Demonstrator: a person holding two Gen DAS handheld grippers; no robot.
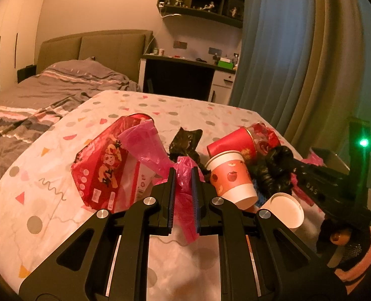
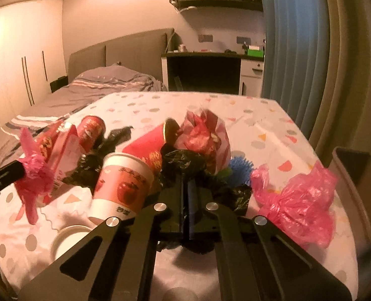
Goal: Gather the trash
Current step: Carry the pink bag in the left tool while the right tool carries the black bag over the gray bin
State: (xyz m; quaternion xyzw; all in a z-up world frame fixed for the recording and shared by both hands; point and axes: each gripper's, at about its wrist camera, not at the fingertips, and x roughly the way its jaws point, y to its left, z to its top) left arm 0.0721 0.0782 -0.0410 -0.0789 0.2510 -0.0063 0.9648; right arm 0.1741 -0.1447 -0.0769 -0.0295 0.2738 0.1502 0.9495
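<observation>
A heap of trash lies on a table with a dotted cloth (image 1: 35,175). My left gripper (image 1: 183,173) is shut on a pink plastic bag (image 1: 147,148), held above the cloth; it also shows at the left of the right wrist view (image 2: 35,173). My right gripper (image 2: 186,185) is shut on a black plastic bag (image 2: 183,161); the same bag shows in the left wrist view (image 1: 273,173). Around them lie an apple-print paper cup (image 1: 232,178), a red cup (image 1: 235,143), a red snack wrapper (image 1: 97,173) and a white cup (image 1: 286,210).
A grey bin (image 2: 358,188) stands at the table's right edge, with another pink bag (image 2: 298,205) beside it. A blue spiky ball (image 2: 240,170) and a red can (image 2: 90,130) lie in the heap. A bed (image 1: 35,92), a desk (image 1: 185,75) and curtains (image 1: 286,62) lie beyond.
</observation>
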